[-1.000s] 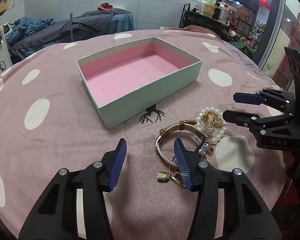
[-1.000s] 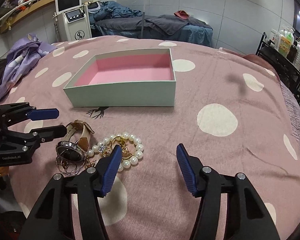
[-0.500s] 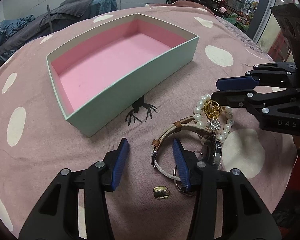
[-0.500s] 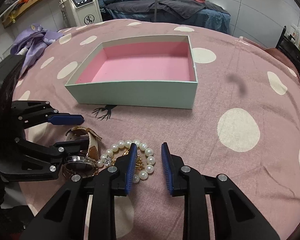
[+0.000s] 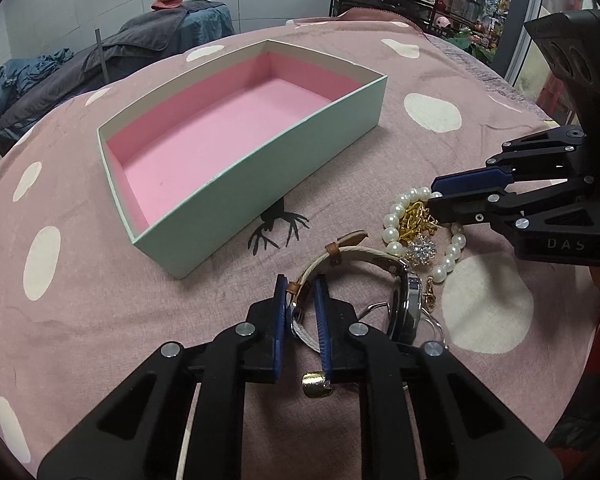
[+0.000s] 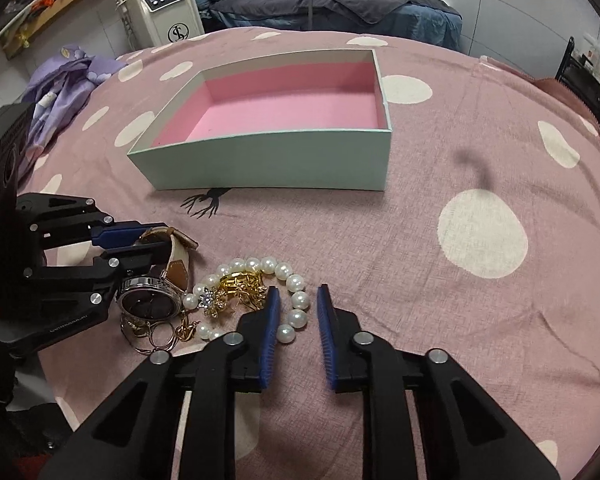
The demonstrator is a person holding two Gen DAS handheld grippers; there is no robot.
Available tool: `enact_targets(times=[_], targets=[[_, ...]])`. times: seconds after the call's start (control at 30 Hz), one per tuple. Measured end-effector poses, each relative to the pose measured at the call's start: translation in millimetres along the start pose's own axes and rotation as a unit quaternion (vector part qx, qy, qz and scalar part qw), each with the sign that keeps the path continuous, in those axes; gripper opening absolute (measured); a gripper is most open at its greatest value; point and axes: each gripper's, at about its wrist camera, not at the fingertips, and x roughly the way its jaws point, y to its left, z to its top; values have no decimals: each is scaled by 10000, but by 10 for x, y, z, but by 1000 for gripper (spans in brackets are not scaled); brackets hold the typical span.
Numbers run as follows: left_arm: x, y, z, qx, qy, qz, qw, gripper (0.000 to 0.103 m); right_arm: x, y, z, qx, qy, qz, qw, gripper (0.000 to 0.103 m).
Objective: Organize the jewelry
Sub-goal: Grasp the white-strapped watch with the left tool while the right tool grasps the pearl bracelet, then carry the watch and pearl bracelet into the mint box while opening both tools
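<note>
A mint box (image 5: 260,184) (image 6: 268,160) with a pink lining stands open on the dotted cloth. In front of it lies a heap: a watch (image 5: 406,304) (image 6: 150,304) on a cream and brown strap (image 5: 360,256), a pearl bracelet (image 5: 392,236) (image 6: 276,266), a gold chain (image 6: 240,284) and a crystal brooch (image 5: 420,250). My left gripper (image 5: 300,280) (image 6: 166,246) has its jaws closing, pads pressed on the watch strap. My right gripper (image 6: 298,289) (image 5: 432,197) has its jaws closing around the near pearls. A thin gap shows on each side of them.
A small gold charm (image 5: 316,384) lies by the left gripper, and thin rings (image 6: 160,336) sit under the watch. A black deer print (image 6: 204,204) marks the cloth before the box. Purple fabric (image 6: 60,80) lies at the far left. The table edge curves away on the right.
Both grippers came down closer to the jewelry heap. The left jaws went from wide to clamped on the watch strap. The right jaws narrowed from wide to a small gap around the pearls.
</note>
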Motion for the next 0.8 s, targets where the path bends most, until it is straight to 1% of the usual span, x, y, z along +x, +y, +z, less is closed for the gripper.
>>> enact_targets(times=[0.13,0.2,0.3,0.43,0.5,0.6,0.8], targets=[[-31,24,-18,-61,-49,-27,10000,12,8,123,-28,-374,-79,-212,9990,9],[-66,42,-32,-127,-113,-45,9998,11,-39,133,-52,-375,-198,-112,9990,9],[-173,65,-33,-208,-264,-53,9994,10,-184,158,-75,-439,-503,-68,9977,9],[-376,85,4,-270,-497,14,9984,10,-441,197,-45,-506,-927,252,9941,9],[-468,92,31,-271,-602,-2,9978,10,-569,238,-18,-626,-1134,333,9910,9],[-571,100,73,-256,-717,5,9971,10,-672,303,39,-704,-1281,419,9884,9],[-646,163,183,-262,-799,105,9964,10,-854,325,183,-636,-1589,635,9832,9]])
